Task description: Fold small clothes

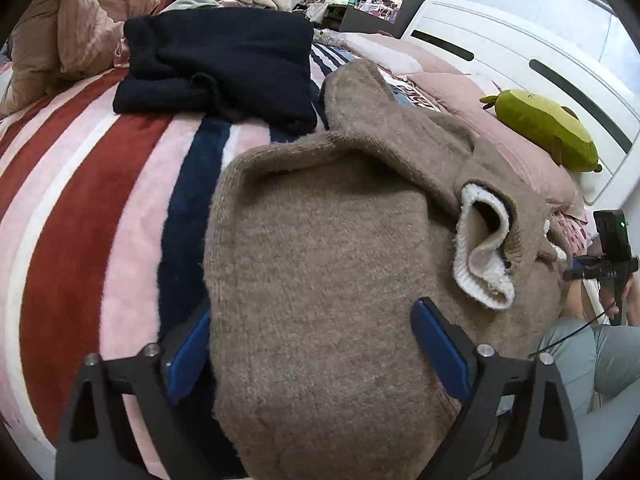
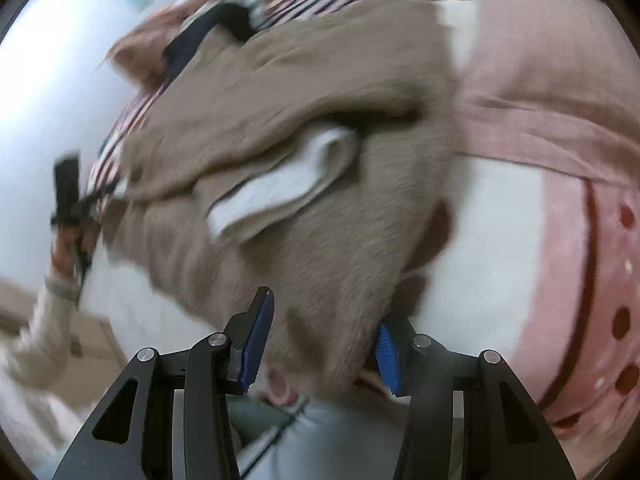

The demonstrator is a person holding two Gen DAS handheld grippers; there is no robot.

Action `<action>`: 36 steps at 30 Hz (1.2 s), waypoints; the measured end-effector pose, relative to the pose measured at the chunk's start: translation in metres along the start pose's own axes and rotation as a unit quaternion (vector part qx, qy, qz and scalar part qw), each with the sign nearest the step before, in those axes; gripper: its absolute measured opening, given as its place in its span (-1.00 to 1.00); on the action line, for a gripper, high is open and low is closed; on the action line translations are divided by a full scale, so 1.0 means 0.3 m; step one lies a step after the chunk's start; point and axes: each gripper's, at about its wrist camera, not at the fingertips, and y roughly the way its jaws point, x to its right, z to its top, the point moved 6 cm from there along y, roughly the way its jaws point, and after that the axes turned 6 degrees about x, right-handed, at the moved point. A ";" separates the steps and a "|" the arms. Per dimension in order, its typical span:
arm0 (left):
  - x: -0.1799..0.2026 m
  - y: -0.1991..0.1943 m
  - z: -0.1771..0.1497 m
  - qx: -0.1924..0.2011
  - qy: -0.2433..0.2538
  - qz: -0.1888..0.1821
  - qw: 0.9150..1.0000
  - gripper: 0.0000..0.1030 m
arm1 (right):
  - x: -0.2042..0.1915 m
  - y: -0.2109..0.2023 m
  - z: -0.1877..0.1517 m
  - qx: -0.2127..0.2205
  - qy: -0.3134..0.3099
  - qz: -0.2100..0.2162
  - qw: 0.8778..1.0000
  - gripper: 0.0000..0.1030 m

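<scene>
A dark navy garment [image 1: 218, 66] lies as a compact stack at about eleven o'clock in the left wrist view, far back on the striped bedspread [image 1: 80, 208]; it looks already folded, so I judge at least one piece done. The brown knit garment [image 1: 320, 280] fills the middle of that view, draped over the bedspread toward the camera, with a sleeve thrown across its top and a white ribbed cuff [image 1: 484, 248] turned out at three o'clock; it is still bunched and uneven, so its fold seems only begun. The left gripper [image 1: 312, 344] has its fingers spread wide on either side of the knit, the blue pads at the cloth's edges rather than pinching it. At four o'clock the right gripper [image 1: 600, 268] shows small beyond the garment's edge. This view alone shows the navy stack, a green plush toy [image 1: 548, 128] and the white headboard [image 1: 520, 60]. The right wrist view is heavily blurred, yet it alone shows the right gripper [image 2: 320, 340] close up: a lower corner of the knit hangs between its fingers, which look part open, though whether they nip the cloth I cannot tell. It also shows a pink dotted blanket [image 2: 600, 280] at three o'clock.
</scene>
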 end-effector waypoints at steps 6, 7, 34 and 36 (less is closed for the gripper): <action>0.049 -0.004 -0.020 -0.025 0.000 -0.031 0.999 -0.11 | -0.038 0.034 0.024 -0.006 -0.037 -0.014 0.999 -0.82; 0.067 -0.002 -0.020 -0.029 -0.001 -0.041 0.999 -0.49 | -0.035 0.031 0.041 0.010 -0.029 -0.009 0.999 -0.83; 0.230 -0.196 0.447 0.123 0.005 -0.027 0.992 -0.81 | -0.050 -0.241 0.558 0.226 0.036 -0.064 0.971 -0.97; 0.207 -0.135 0.498 0.117 0.005 -0.007 0.993 -0.81 | 0.002 -0.204 0.600 0.214 0.040 -0.085 0.972 -0.97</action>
